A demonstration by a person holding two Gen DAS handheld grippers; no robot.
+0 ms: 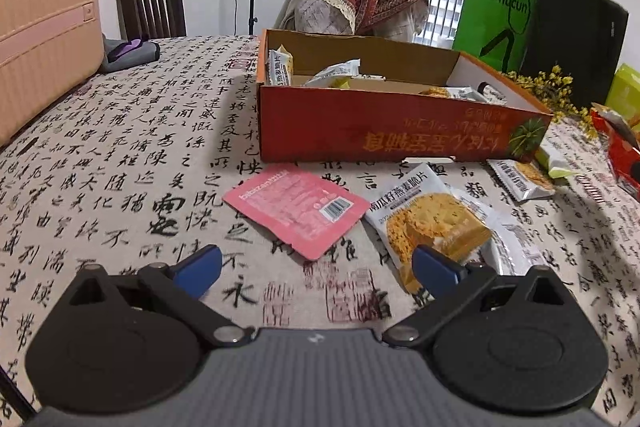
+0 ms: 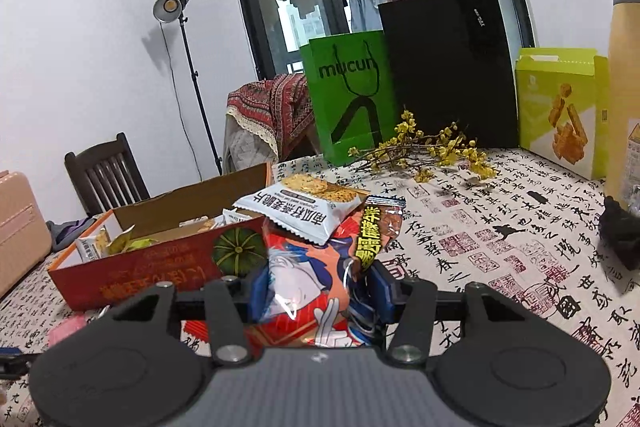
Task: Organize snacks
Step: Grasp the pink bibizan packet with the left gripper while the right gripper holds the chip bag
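Note:
An orange cardboard box (image 1: 400,125) with several snack packets inside stands on the calligraphy tablecloth. In front of it lie a pink packet (image 1: 296,209) and a white oat-crisp packet (image 1: 430,223), with more white packets (image 1: 524,179) to the right. My left gripper (image 1: 316,269) hovers open just before the pink packet, its right finger over the oat-crisp packet. In the right wrist view my right gripper (image 2: 320,291) is shut on a red-orange cartoon snack bag (image 2: 308,279). A white oat-crisp packet (image 2: 304,205) rests on top of that bag, beside the box (image 2: 160,263).
A pink suitcase (image 1: 44,35) sits at the table's left, a dark chair (image 1: 150,1) behind. Green bag (image 2: 348,95), black bag (image 2: 452,67), yellow flower sprigs (image 2: 432,147), a lime snack carton (image 2: 560,111) and a tan bottle (image 2: 624,75) line the far side. A light stand (image 2: 188,75) stands by the wall.

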